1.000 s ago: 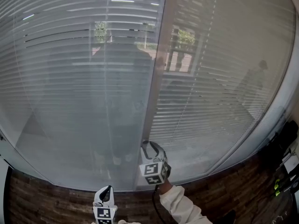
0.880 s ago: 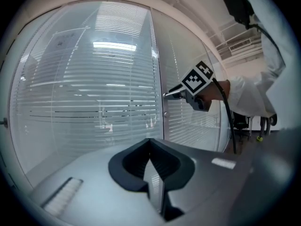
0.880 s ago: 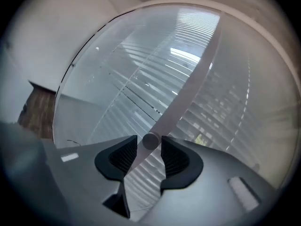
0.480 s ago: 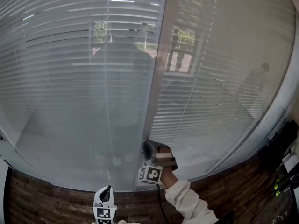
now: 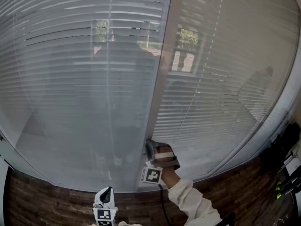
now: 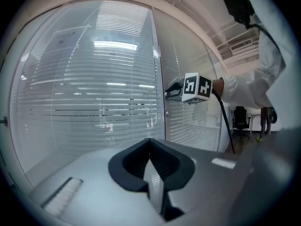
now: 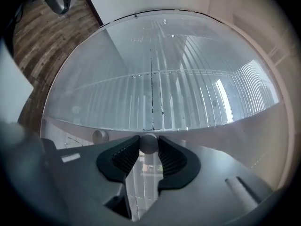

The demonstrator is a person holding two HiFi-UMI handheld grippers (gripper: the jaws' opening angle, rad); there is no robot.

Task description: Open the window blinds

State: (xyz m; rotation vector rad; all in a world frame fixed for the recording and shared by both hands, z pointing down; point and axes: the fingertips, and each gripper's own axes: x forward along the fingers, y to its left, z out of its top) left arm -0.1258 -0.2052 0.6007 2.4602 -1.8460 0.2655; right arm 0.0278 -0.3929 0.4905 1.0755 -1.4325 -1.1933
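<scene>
The blinds [image 5: 84, 84] hang behind glass in two panes, split by an upright frame post [image 5: 159, 88]; their slats [image 7: 188, 102] lie partly tilted. My right gripper [image 5: 148, 147] is level against the post. In the right gripper view a small round silver knob [image 7: 148, 143] sits between its ribbed pads [image 7: 126, 155], which press on both sides. Its jaws have just been closing on this knob. The left gripper view shows the right gripper [image 6: 172, 89] and its marker cube [image 6: 196, 87] at the post. My left gripper [image 5: 107, 191] stays low at the bottom edge, shut [image 6: 150, 147] and empty.
A second silver knob [image 7: 99, 136] sits on the frame just left of the held one. Dark wood-pattern floor [image 5: 56, 201] runs under the window. A cable [image 6: 225, 121] hangs from the right gripper. An office chair [image 6: 241, 119] and dark gear [image 5: 287, 145] stand at the right.
My right gripper has rolled about its own axis at the knob, so its marker cube swung down to the lower left. The sleeve shifted right. The left gripper has not moved.
</scene>
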